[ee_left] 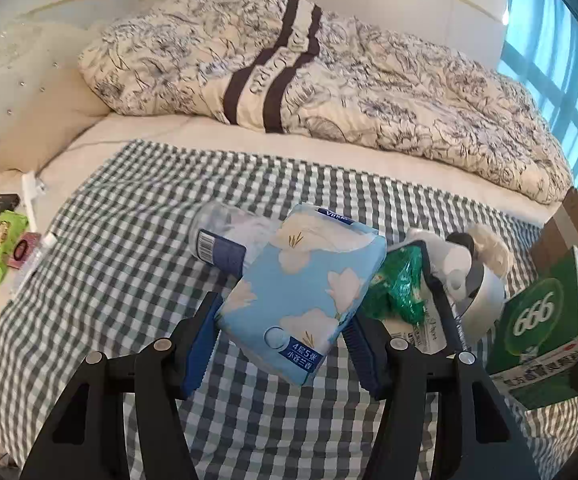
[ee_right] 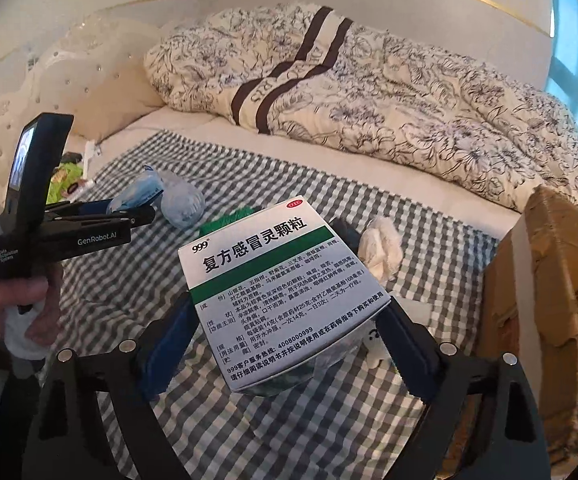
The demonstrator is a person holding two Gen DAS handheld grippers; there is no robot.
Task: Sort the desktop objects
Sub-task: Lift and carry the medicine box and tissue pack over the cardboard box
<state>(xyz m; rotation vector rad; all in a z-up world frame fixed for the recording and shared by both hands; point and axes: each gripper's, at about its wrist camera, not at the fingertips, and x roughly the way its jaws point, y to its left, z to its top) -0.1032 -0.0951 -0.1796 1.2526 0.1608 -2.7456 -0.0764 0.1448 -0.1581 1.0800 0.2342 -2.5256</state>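
Note:
In the left wrist view my left gripper [ee_left: 281, 328] is shut on a blue tissue pack [ee_left: 301, 292] with white flowers, held tilted above the checked cloth [ee_left: 109, 280]. Behind it lies a clear plastic bottle [ee_left: 225, 240]. To its right sit a green wrapper [ee_left: 397, 284], a silver-white round device [ee_left: 477, 280] and a crumpled tissue [ee_left: 489, 248]. My right gripper [ee_right: 285, 340] is shut on a green-and-white 999 medicine box [ee_right: 277, 288], lifted off the cloth; the medicine box [ee_left: 541, 320] also shows at the left view's right edge. The right wrist view shows the left gripper [ee_right: 137, 210], the tissue pack [ee_right: 137, 196] and a hand [ee_right: 17, 300].
A brown cardboard box [ee_right: 541, 300] stands open at the right of the cloth. A flowered quilt [ee_left: 329, 80] covers the back of the bed. On a surface at the far left lie a green packet [ee_left: 1, 252] and several small items.

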